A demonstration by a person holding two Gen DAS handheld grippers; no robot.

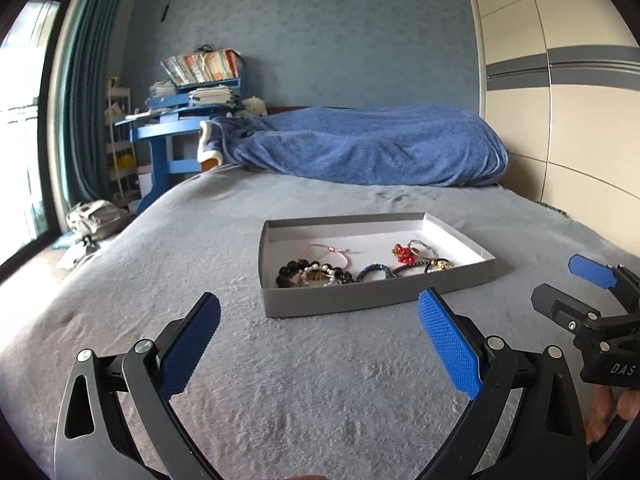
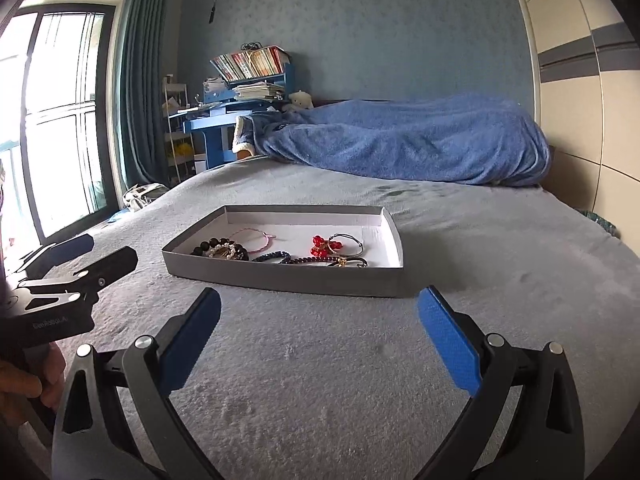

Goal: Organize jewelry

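Both grippers — left gripper (image 1: 320, 336) and right gripper (image 2: 320, 336) — hang released, empty; approach the grey tray (image 1: 340, 300) slowly and pinch one bracelet (image 1: 370, 273) only.

A grey blanket (image 1: 304, 380) covers the bed, with a rumpled blue blanket (image 1: 360, 148) heaped along its far end. Beyond the bed's left corner stands a blue desk (image 1: 168, 128) stacked with books (image 2: 250, 62) and papers. Teal curtains (image 2: 140, 80) hang beside the window (image 2: 60, 112); a grey bag (image 1: 94, 218) lies on the floor below.
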